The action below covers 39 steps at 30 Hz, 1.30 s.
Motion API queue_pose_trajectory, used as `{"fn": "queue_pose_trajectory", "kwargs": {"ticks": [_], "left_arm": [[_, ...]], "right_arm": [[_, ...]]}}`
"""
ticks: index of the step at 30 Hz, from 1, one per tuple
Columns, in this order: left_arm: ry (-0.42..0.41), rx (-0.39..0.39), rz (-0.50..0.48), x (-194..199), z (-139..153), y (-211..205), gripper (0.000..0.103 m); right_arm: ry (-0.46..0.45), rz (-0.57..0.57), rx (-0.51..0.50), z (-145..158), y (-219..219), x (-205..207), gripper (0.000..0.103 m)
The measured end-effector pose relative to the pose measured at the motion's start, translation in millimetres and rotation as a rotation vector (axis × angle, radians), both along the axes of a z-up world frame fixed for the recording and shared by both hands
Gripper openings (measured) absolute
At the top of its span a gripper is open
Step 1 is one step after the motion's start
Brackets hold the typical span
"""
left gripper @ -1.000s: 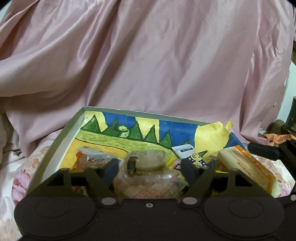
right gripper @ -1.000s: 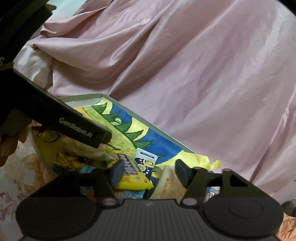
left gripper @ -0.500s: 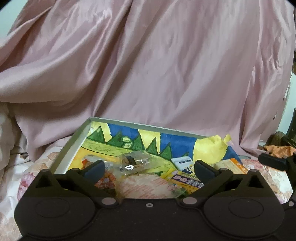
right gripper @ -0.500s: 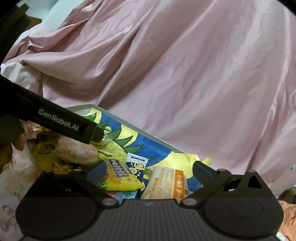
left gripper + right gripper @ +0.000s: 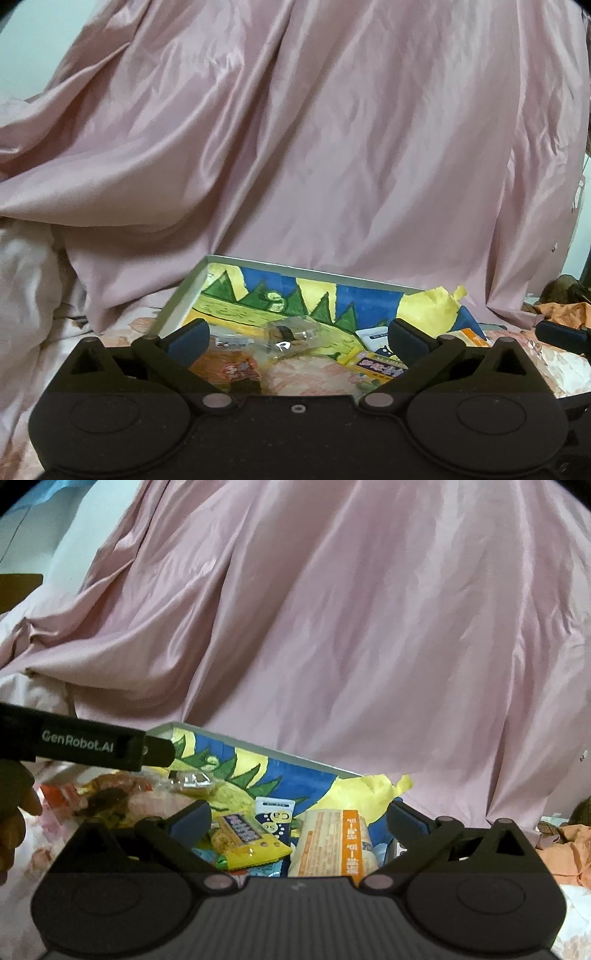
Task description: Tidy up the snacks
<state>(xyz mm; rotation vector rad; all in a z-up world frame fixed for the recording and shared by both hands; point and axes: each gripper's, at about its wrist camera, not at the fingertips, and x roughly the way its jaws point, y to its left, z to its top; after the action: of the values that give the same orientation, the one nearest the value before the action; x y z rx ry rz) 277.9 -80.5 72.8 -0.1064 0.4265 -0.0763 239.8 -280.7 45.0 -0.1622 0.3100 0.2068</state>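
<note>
Both grippers, left (image 5: pixel 297 338) and right (image 5: pixel 299 818), had just spread wide, nothing pinched. One painted tray (image 5: pixel 295 762) held perhaps six snack packets: yellow bar (image 5: pixel 247 840), orange-striped pack (image 5: pixel 332 843), clear-wrapped cake (image 5: pixel 291 334).

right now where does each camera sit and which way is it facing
Left wrist: rides the left gripper, jaws open and empty, looking forward and slightly down into the painted tray of snacks, with pink cloth behind.
Right wrist: rides the right gripper, also open and empty, facing the same tray from further right; the left gripper's finger crosses its left edge, above part of a hand.
Shared: the tray, the cloth, and the yellow and purple packet.
</note>
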Motion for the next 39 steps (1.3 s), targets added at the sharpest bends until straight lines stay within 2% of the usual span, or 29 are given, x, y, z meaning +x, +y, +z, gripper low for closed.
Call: {"fn": "queue_pose_trajectory", "kwargs": {"ticks": [10,24,39], "left_arm": [[-0.029,0.007,0.026,-28.2,8.3,7.0,0.102],[-0.074,0.007,0.080,-96.0,9.8,26.7,0.102],[-0.078,-0.010,0.111,-156.1,6.4,41.9,0.102]], "right_arm": [[-0.028,-0.024,0.049,11.0,-5.7,-20.1,0.103],[-0.101,-0.061,0.114,21.3,-5.4,-74.2,0.103],[-0.090,-0.065,0.166,27.5,-0.5,-127.8,0.103]]}}
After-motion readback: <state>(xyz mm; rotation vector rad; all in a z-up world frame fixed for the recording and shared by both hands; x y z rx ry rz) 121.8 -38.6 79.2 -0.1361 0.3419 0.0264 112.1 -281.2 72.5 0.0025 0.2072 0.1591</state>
